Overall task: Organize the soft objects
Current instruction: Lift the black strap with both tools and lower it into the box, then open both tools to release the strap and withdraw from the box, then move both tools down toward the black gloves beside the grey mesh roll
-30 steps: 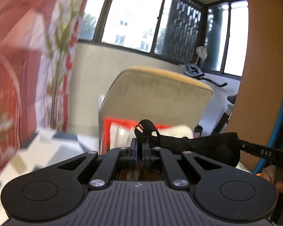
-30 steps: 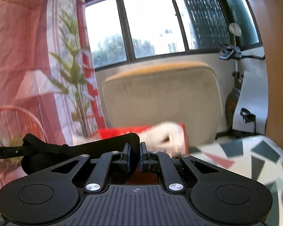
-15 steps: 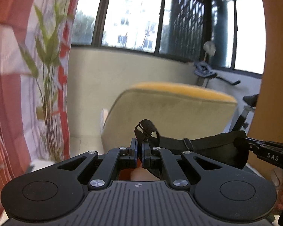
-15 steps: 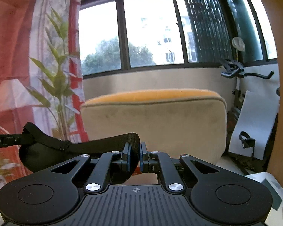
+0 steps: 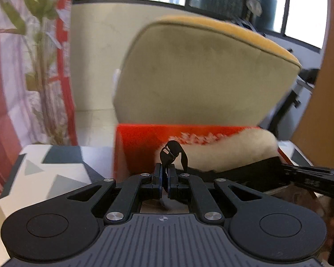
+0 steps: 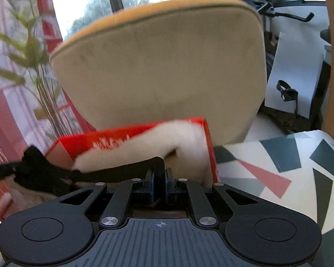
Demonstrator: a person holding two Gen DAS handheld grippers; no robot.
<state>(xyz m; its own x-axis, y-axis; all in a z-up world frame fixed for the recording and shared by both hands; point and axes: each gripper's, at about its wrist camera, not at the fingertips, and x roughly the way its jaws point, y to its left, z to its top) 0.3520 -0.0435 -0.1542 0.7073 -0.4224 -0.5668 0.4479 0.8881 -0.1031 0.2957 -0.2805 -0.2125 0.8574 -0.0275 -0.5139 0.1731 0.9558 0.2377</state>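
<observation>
Item: black strap (image 5: 222, 169), stretched between my two tools, just in front of the red box (image 5: 140, 142). Left tool (image 5: 164, 178) clenched on its buckle end; right tool (image 6: 159, 183) clenched on the other. White fleece (image 6: 144, 153) lies in the box; box sits on patterned worktop (image 6: 278, 162).

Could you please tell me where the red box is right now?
The red box sits on the patterned table, just ahead of both grippers and in front of the beige chair, with a white fluffy item inside it.
</observation>
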